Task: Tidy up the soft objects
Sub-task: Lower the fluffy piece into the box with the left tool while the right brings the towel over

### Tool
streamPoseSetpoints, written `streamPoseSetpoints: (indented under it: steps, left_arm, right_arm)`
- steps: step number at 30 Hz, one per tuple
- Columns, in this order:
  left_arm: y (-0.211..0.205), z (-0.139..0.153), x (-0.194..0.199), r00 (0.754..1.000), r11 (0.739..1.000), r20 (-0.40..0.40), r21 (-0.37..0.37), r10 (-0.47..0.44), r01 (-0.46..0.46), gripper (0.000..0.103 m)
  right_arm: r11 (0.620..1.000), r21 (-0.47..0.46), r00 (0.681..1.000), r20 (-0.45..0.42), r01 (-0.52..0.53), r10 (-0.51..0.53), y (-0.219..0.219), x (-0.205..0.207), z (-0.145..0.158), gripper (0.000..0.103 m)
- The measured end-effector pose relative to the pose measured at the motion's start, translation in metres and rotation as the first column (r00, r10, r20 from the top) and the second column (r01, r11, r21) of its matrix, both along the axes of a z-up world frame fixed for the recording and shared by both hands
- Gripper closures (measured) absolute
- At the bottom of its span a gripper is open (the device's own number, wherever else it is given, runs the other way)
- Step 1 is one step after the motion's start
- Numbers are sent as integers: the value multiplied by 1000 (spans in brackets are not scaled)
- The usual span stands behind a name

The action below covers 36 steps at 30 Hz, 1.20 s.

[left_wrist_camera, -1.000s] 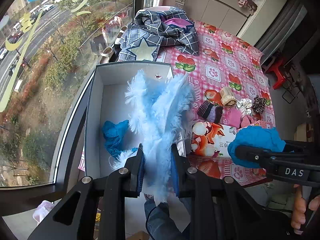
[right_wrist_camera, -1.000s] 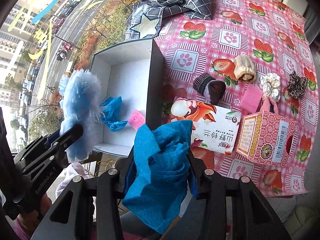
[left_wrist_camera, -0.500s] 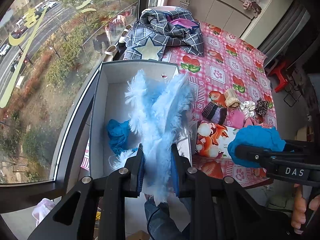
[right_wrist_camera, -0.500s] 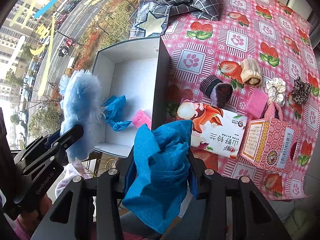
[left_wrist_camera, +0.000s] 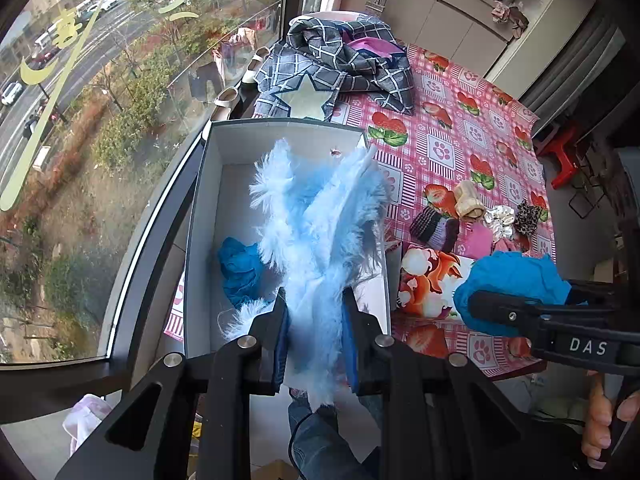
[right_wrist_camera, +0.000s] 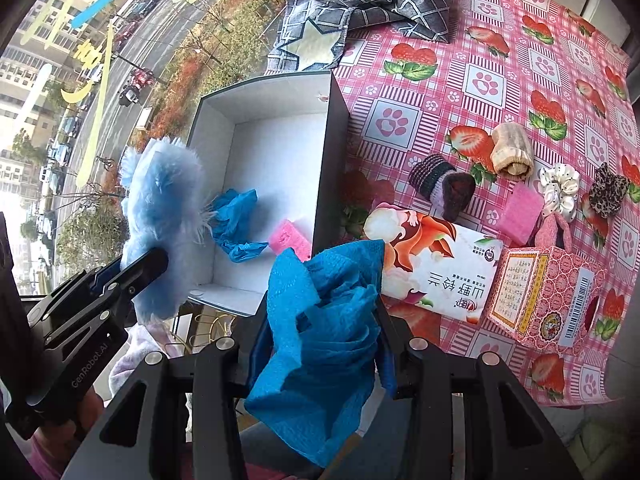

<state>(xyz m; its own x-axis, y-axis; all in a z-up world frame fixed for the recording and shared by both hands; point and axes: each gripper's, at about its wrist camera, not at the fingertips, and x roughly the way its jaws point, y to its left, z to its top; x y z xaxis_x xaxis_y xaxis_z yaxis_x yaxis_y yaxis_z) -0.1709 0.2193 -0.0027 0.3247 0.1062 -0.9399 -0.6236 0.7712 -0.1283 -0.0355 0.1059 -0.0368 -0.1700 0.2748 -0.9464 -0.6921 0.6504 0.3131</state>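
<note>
The left claw (left_wrist_camera: 314,322) squeezes the fluffy toy (left_wrist_camera: 320,216) right above the box (right_wrist_camera: 212,120), nearer than the right claw (right_wrist_camera: 320,332) squeezing the blue cloth (right_wrist_camera: 320,320) at the box's near right corner.

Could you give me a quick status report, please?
Left gripper shut on fluffy cloth. Right gripper shut on blue cloth. Box open ahead, nothing blocking.

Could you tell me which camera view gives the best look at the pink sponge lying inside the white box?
The right wrist view: the pink sponge lies in plain sight on the floor of the white box, beside the crumpled blue cloth. In the left wrist view it cannot be seen; the fluffy light-blue item in the left gripper blocks that part of the box.
</note>
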Motion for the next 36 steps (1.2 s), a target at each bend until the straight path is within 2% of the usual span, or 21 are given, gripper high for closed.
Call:
streamPoseSetpoints:
  steps: [36]
  left_arm:
    - [21, -18, 9, 999, 999, -33, -37, 19, -21, 78]
  right_arm:
    - [999, -26, 999, -20, -30, 30, 30, 9, -13, 59]
